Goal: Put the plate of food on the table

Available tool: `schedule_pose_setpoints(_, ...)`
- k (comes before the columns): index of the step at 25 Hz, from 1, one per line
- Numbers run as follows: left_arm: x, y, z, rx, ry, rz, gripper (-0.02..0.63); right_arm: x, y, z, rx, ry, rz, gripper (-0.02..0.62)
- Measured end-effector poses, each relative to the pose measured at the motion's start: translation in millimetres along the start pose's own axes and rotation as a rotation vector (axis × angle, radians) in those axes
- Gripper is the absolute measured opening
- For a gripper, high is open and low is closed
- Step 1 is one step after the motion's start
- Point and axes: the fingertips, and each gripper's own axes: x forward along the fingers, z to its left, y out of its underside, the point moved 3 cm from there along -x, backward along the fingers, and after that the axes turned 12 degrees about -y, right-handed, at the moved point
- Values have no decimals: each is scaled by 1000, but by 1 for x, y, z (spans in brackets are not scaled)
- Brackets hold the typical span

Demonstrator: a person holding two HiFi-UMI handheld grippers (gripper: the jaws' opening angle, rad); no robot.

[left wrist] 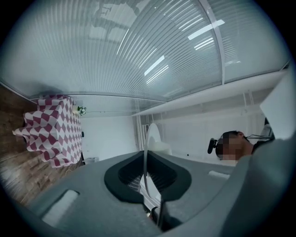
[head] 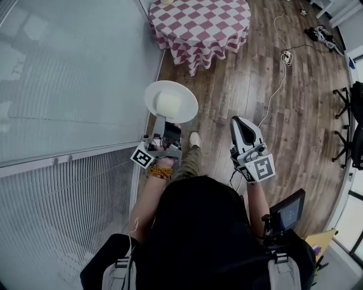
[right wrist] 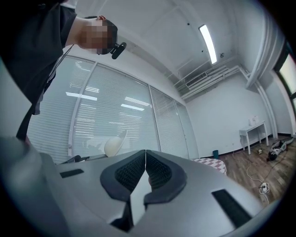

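Carrying step, by my reading: the left gripper (head: 165, 126) has its jaws pinched on the rim of the plate (head: 170, 101) — thin, white, round, glossy — held over the plank floor (head: 238, 79), with a smooth pale dome of food (head: 169, 104) on it. The right gripper (head: 242, 123) has its jaws closed on nothing. The next move calls for reaching the round tabletop (head: 204, 17) under its soft checked cloth (head: 193, 54) — well ahead — and setting the plate down level.

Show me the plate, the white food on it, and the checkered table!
plate (head: 190, 97): head view, on its bare white rim, right side.
food (head: 168, 104): head view, middle of the pale round lump.
table (head: 201, 25): head view, on the red-and-white checked cloth top.
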Motion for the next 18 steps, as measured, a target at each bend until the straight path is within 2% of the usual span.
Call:
schedule_pose_setpoints(8,49,-41,63,-82,-31,-20,21,73,-2,-26,-53,-23,105,11)
schedule_pose_setpoints(14,71,-44,90,-129,-42,-38,21,95,12,-51,-33,-24,132,11)
schedule_pose_setpoints(18,90,-47,101,-113,-60,-33,21,115,20,-78,-27,-37,126,11)
